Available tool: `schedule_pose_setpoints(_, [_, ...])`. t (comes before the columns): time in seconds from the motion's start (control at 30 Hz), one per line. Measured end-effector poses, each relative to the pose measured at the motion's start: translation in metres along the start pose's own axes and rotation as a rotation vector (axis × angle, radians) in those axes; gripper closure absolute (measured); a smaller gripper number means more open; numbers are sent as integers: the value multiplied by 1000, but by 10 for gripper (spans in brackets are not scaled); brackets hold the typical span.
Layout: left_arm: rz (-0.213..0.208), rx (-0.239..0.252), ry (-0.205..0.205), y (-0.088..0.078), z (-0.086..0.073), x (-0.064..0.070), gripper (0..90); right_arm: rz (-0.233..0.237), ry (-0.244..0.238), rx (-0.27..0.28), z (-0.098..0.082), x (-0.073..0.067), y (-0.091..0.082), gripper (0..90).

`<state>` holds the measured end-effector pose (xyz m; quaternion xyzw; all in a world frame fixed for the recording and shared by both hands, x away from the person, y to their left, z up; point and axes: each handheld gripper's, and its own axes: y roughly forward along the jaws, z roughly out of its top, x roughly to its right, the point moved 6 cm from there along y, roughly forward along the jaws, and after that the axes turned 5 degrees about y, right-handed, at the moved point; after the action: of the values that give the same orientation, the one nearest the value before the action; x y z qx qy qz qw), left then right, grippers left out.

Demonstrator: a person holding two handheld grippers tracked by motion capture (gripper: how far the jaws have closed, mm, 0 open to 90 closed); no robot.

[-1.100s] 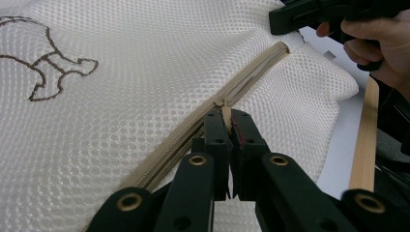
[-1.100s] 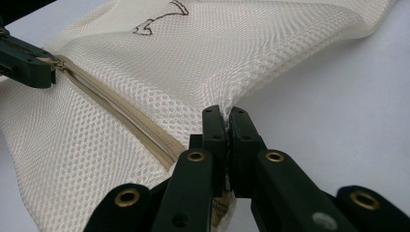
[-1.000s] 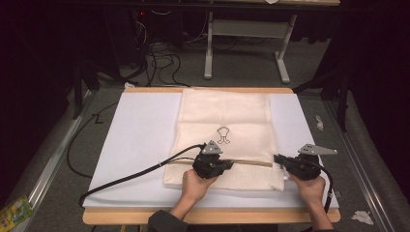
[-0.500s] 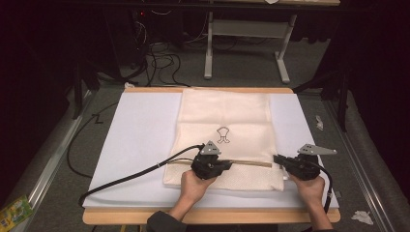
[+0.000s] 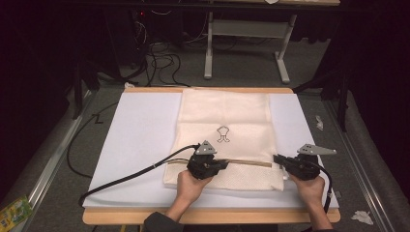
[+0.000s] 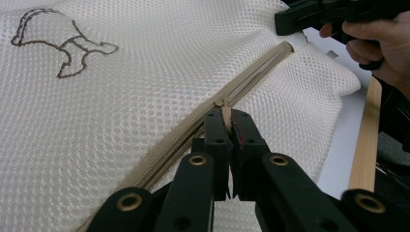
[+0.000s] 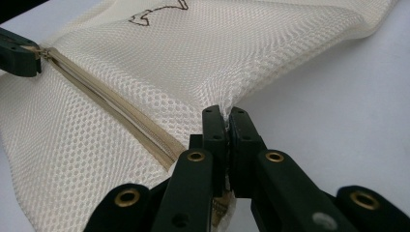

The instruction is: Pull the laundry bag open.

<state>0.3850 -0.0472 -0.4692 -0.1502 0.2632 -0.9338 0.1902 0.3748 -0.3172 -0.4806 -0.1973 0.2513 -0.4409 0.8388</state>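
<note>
A cream mesh bag [image 5: 225,116] with a brown embroidered outline [image 5: 222,134] lies flat on a white mat [image 5: 140,140]. A beige zipper [image 5: 249,163] runs across its near part. My left gripper [image 5: 225,164] is shut on the zipper pull [image 6: 226,112], about midway along the zipper [image 6: 256,72]. My right gripper [image 5: 277,158] is shut on the bag's right edge [image 7: 225,104], where the zipper [image 7: 111,108] ends. The mesh rises in a taut fold between the two grippers. The left gripper view has the right gripper [image 6: 290,21] at its top right. The right gripper view has the left gripper [image 7: 19,58] at its far left.
The mat covers a wooden table [image 5: 208,216]. A black cable [image 5: 125,178] trails left from the left gripper across the mat. Beyond the table stand a white frame [image 5: 246,29] and floor cables [image 5: 159,53]. Paper scraps [image 5: 361,216] lie on the floor at right.
The left gripper has crept slightly to the left along the zipper. The right gripper has kept still.
</note>
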Motion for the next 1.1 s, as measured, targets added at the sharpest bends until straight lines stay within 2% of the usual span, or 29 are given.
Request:
schedule_pose_setpoints(0.3, [-3, -2, -1, -1, -1, 0, 871, 2, -1, 1, 1, -1, 0, 885])
schedule_pose_setpoints(0.57, [14, -1, -6, -8, -5, -3, 871, -3, 2, 2, 0, -1, 0, 885])
schedule_pose_setpoints(0.97, [11, 16, -16, -12, -6, -5, 871, -2, 2, 1, 0, -1, 1, 885])
schedule_pose_setpoints(1.1, [24, 19, -19, -17, -7, -8, 871, -7, 5, -2, -1, 0, 0, 885])
